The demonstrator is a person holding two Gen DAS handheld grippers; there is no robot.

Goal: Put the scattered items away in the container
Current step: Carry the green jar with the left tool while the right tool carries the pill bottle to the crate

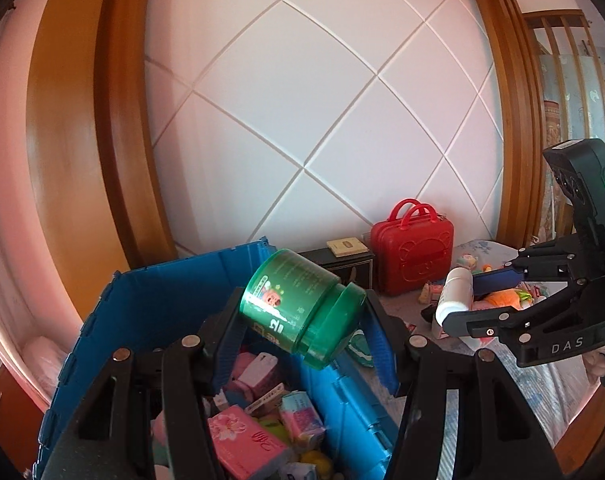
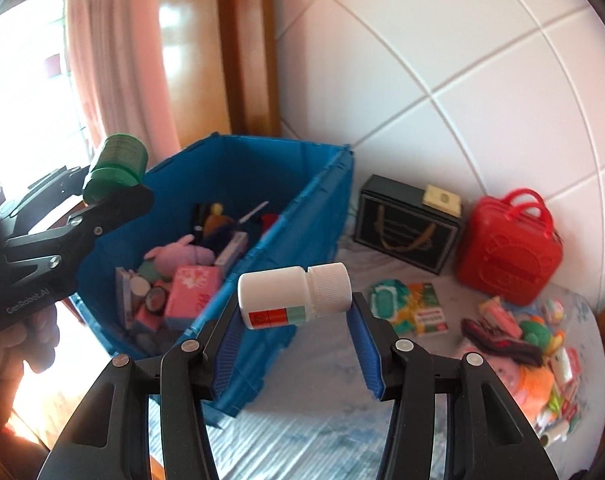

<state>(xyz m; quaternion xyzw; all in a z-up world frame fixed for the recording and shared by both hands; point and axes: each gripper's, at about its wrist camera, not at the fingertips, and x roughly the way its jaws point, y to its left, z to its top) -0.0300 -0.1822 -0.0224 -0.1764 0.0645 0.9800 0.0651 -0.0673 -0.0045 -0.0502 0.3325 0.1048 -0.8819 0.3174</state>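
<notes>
My left hand-held gripper [image 1: 302, 320] clamps a green jar [image 1: 298, 306] above the blue crate [image 1: 150, 296]; my right hand-held gripper [image 2: 294, 320] grips a white pill bottle [image 2: 290, 294].

We see a white padded wall [image 1: 302, 100] crossed by diagonal seams into diamond panels, framed on each side by glossy curved wooden posts [image 1: 82, 128]. To the left hangs a pink curtain [image 2: 114, 52], and behind it a window [image 2: 22, 60] lets in strong daylight that washes that side out. Below the wall lies a bed [image 2: 302, 432] covered in a pale sheet with a faint blue floral print. At the far right, in the left wrist view, stands a wooden slatted frame [image 1: 558, 40] with patterned pale-blue fabric behind it
</notes>
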